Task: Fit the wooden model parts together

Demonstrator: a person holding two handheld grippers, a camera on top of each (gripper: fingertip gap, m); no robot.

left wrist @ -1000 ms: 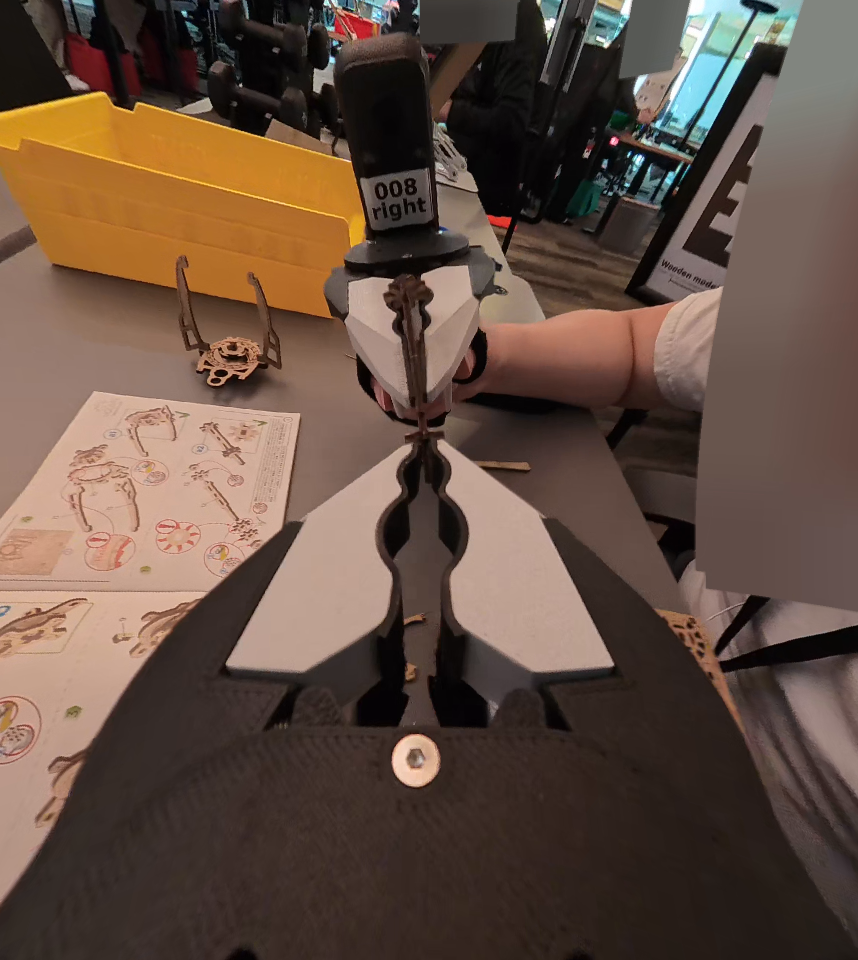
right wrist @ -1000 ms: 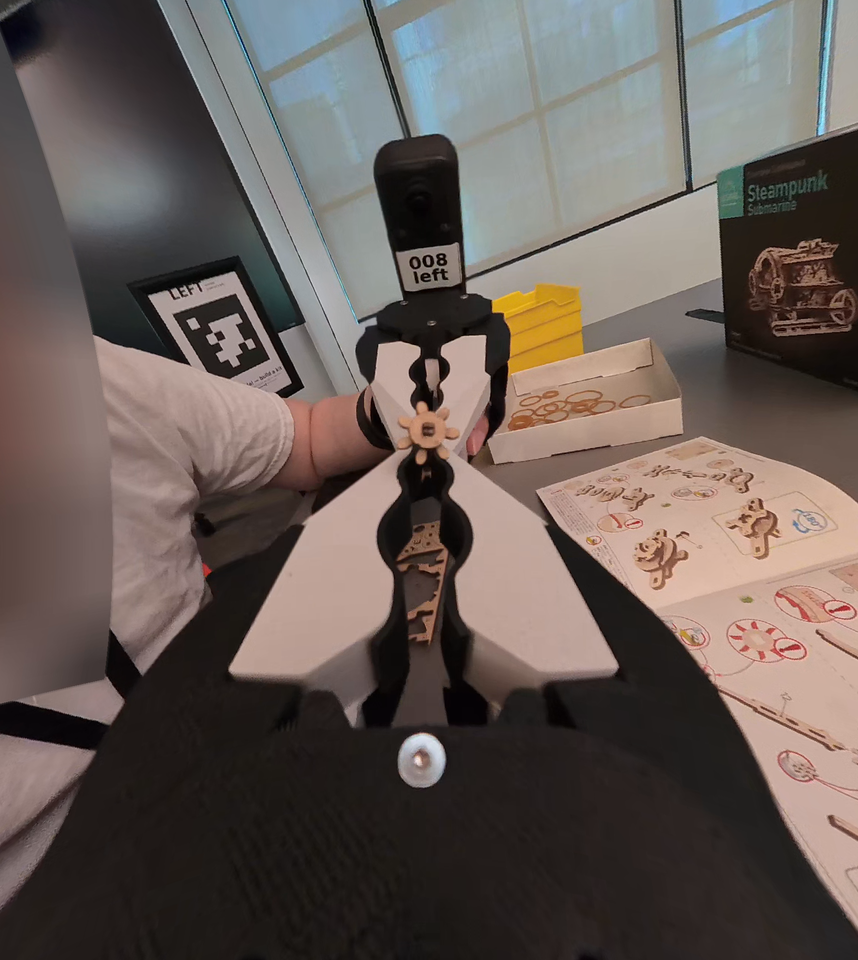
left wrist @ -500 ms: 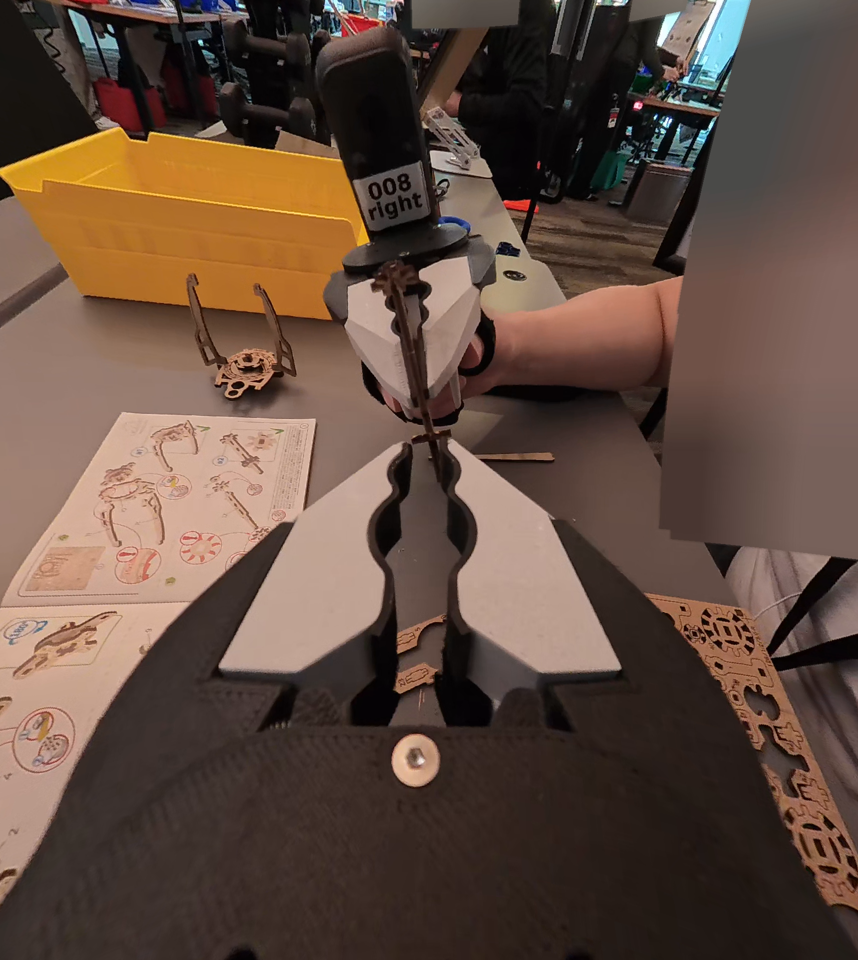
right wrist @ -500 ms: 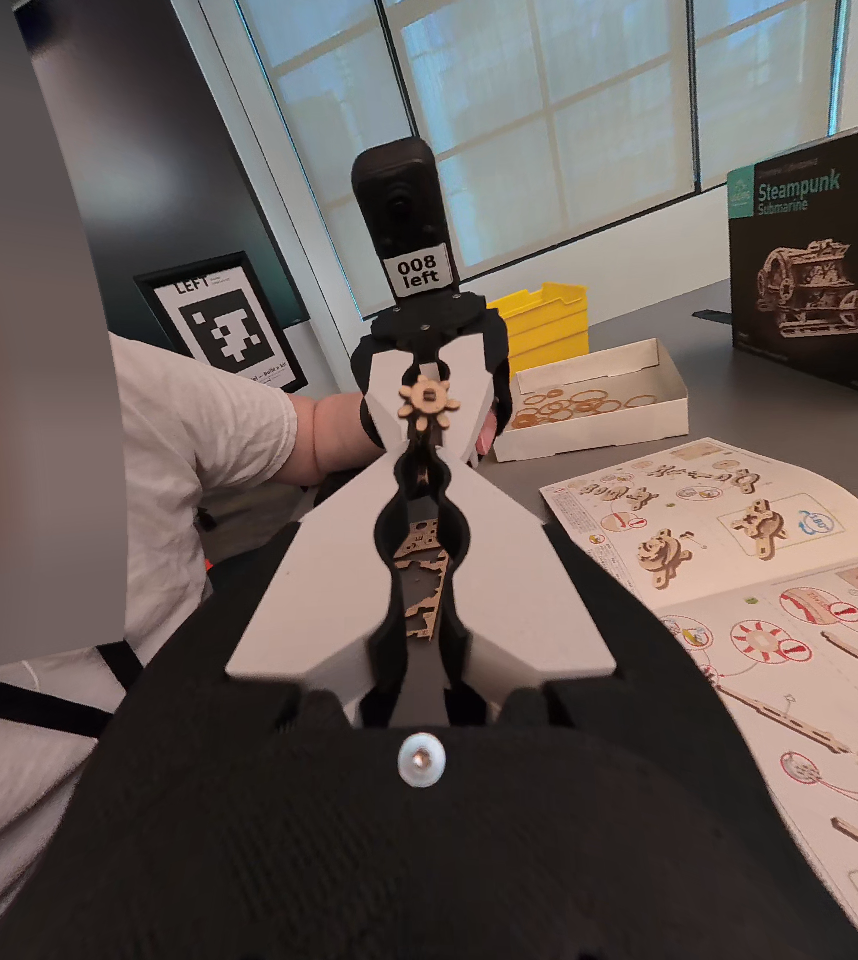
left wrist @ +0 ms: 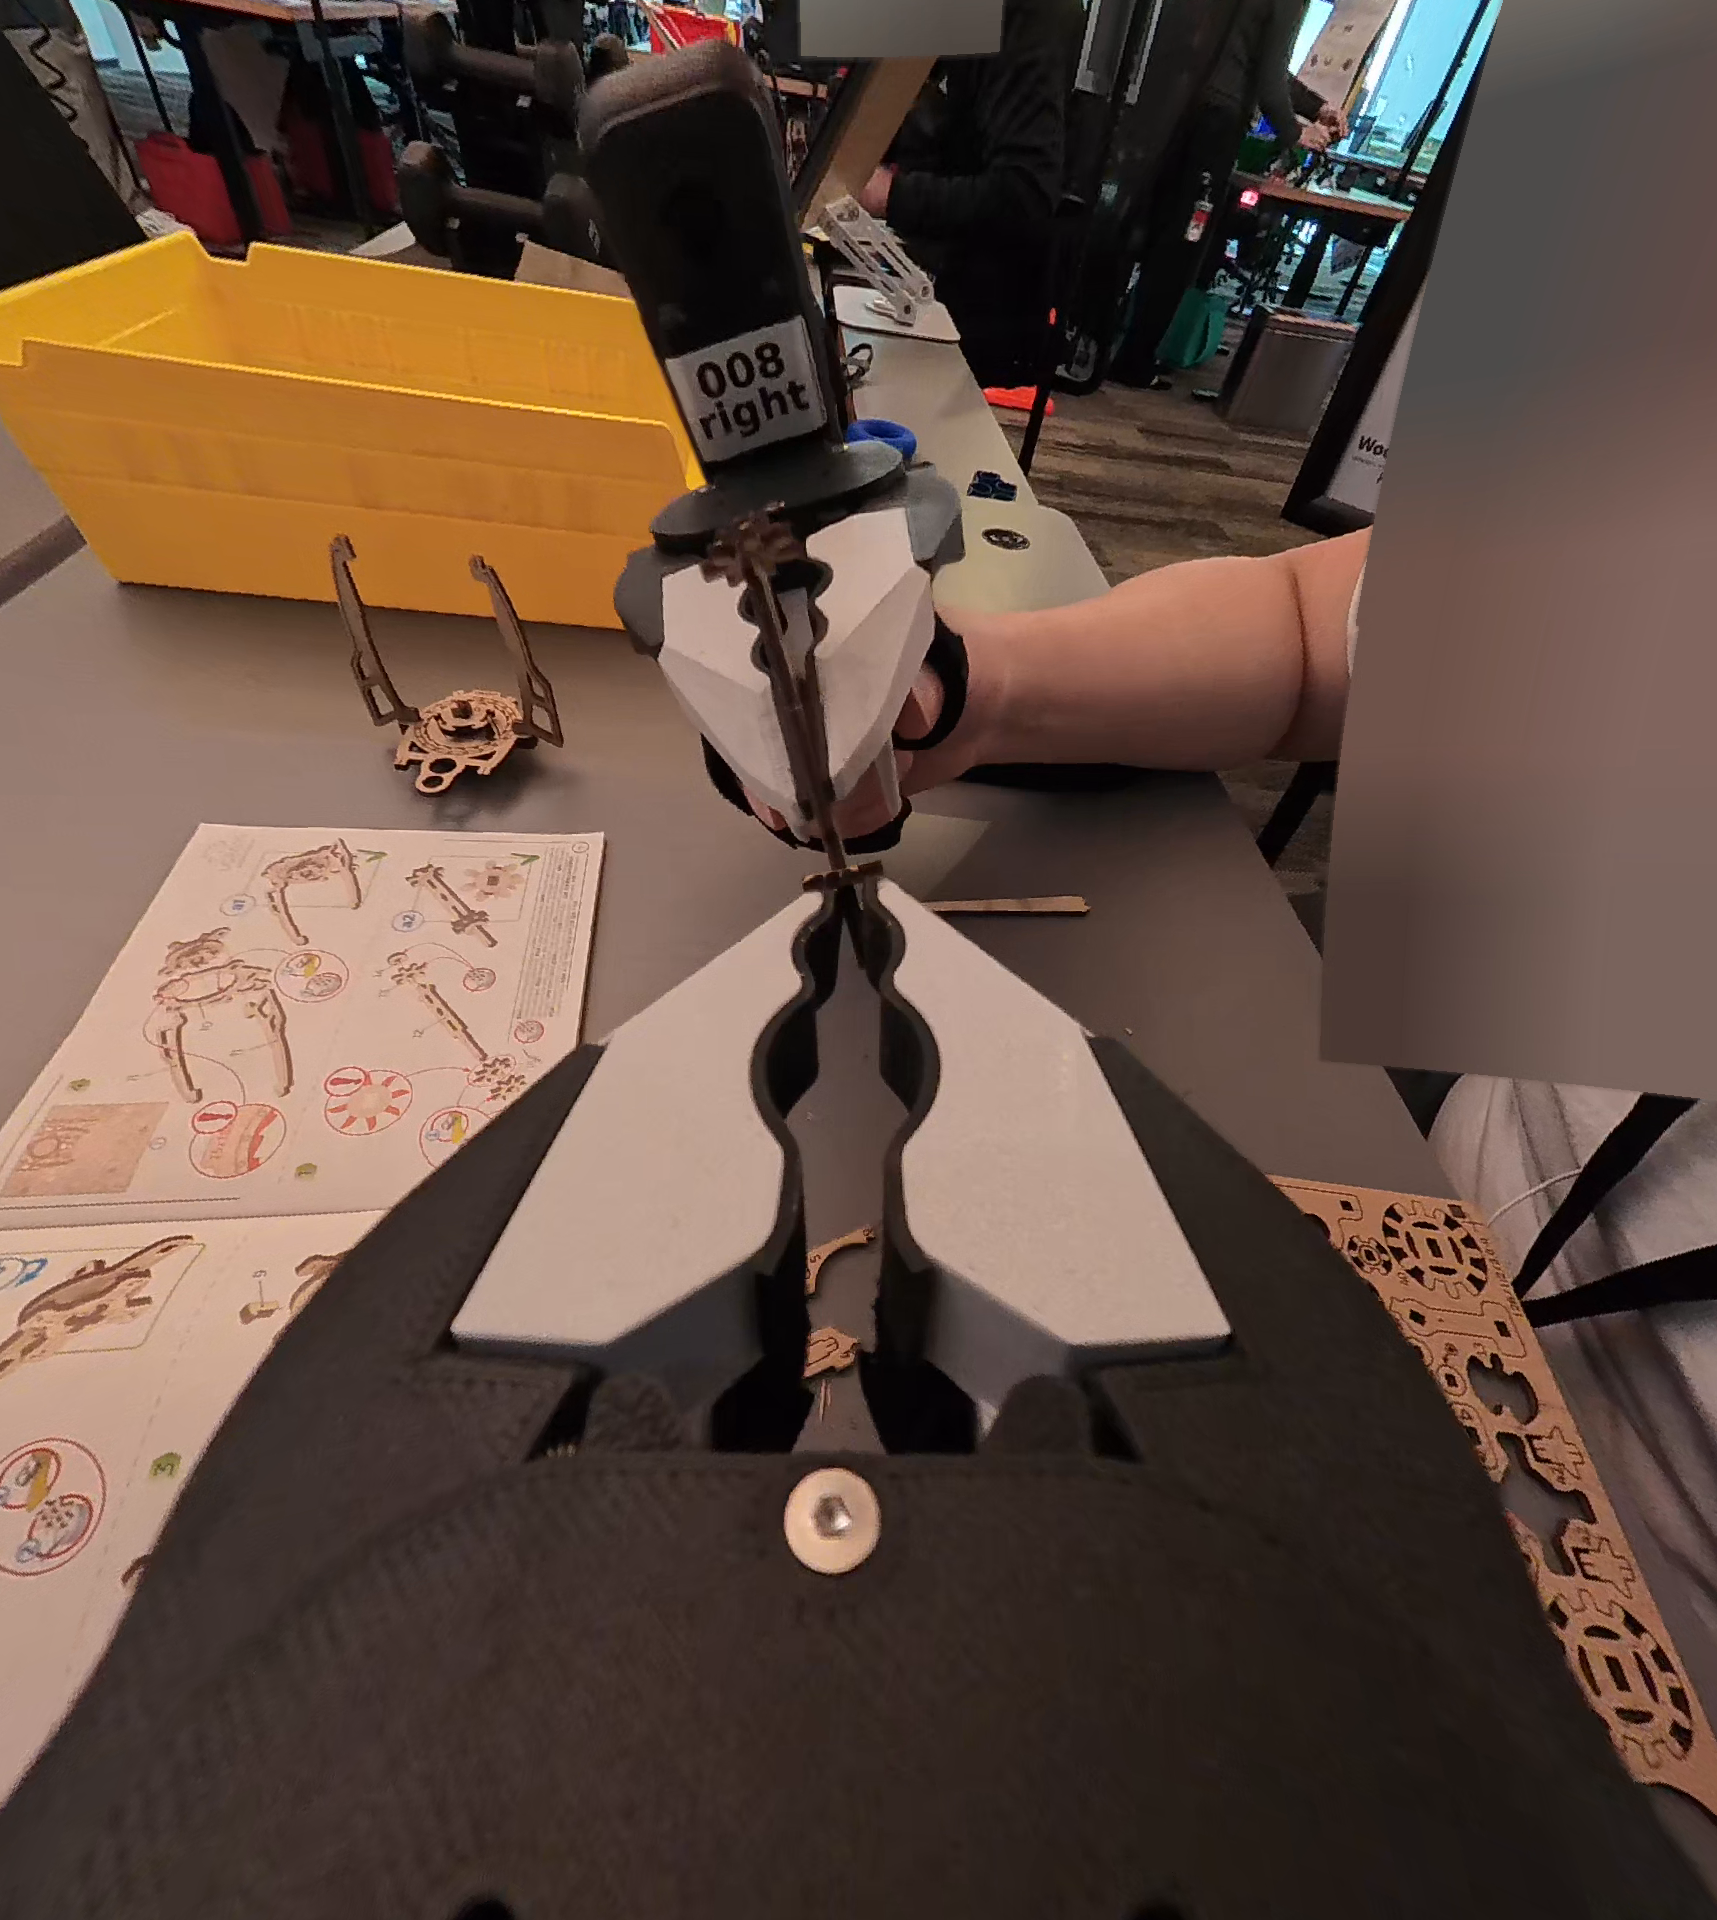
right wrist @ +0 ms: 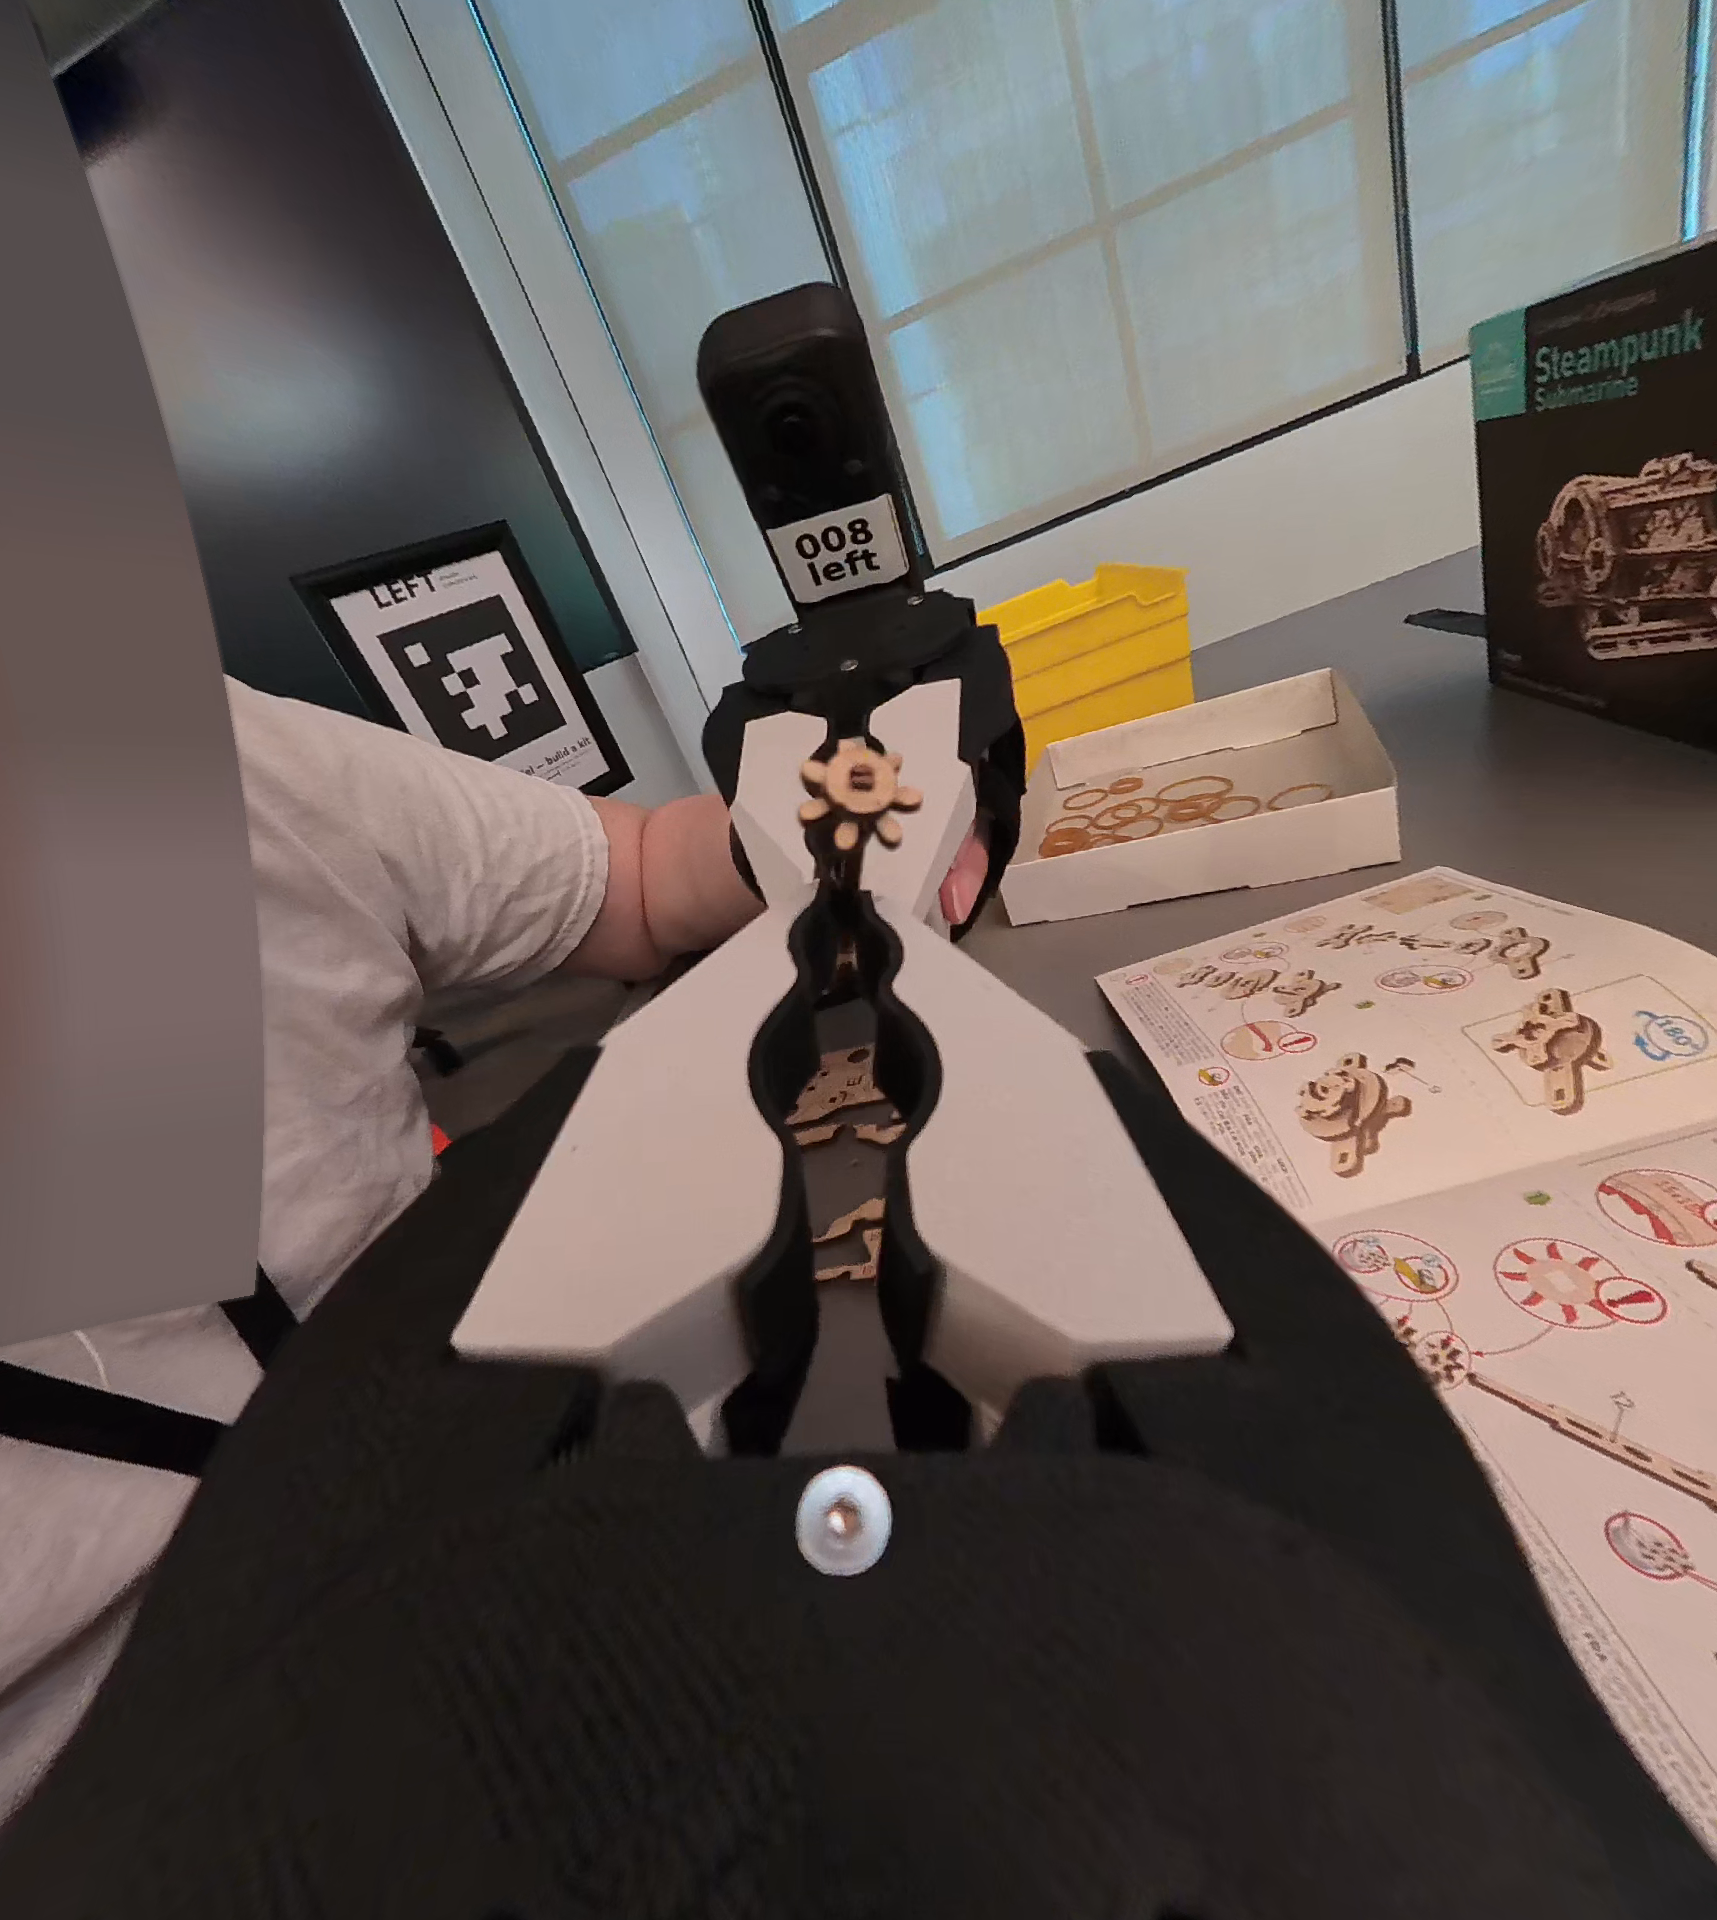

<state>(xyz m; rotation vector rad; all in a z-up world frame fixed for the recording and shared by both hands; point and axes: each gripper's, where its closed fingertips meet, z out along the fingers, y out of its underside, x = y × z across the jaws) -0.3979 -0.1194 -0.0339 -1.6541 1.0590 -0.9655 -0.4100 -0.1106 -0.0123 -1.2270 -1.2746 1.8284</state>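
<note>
A thin wooden strip point(left wrist: 792, 707) with a small gear point(right wrist: 854, 795) on its top end stands upright between my two grippers. My right gripper point(right wrist: 838, 902) is shut on the strip's lower part. My left gripper point(left wrist: 838, 899) is shut on a small flat wooden piece point(left wrist: 838, 881) at the strip's bottom end. The two grippers meet tip to tip above the grey table point(left wrist: 158, 748). In the left wrist view the gear point(left wrist: 752, 545) shows dark in front of the right gripper's white fingers point(left wrist: 719, 665). In the right wrist view it stands in front of the left gripper's fingers point(right wrist: 771, 790).
A yellow bin point(left wrist: 314, 436), a two-armed wooden sub-assembly point(left wrist: 449, 717), an open instruction booklet point(left wrist: 314, 1018), a loose stick point(left wrist: 1010, 906) and a laser-cut sheet point(left wrist: 1456, 1351) lie around. A white box of rubber bands point(right wrist: 1197, 810) and a black model box point(right wrist: 1654, 540) stand farther off. Left and right tips are no more than a few centimetres apart. Both grippers' tips are roughly 25 cm from the two-armed wooden sub-assembly point(left wrist: 449, 717).
The gear end has risen a little relative to my right gripper's tips and the strip leans more. Both grippers stay shut and tip to tip.
</note>
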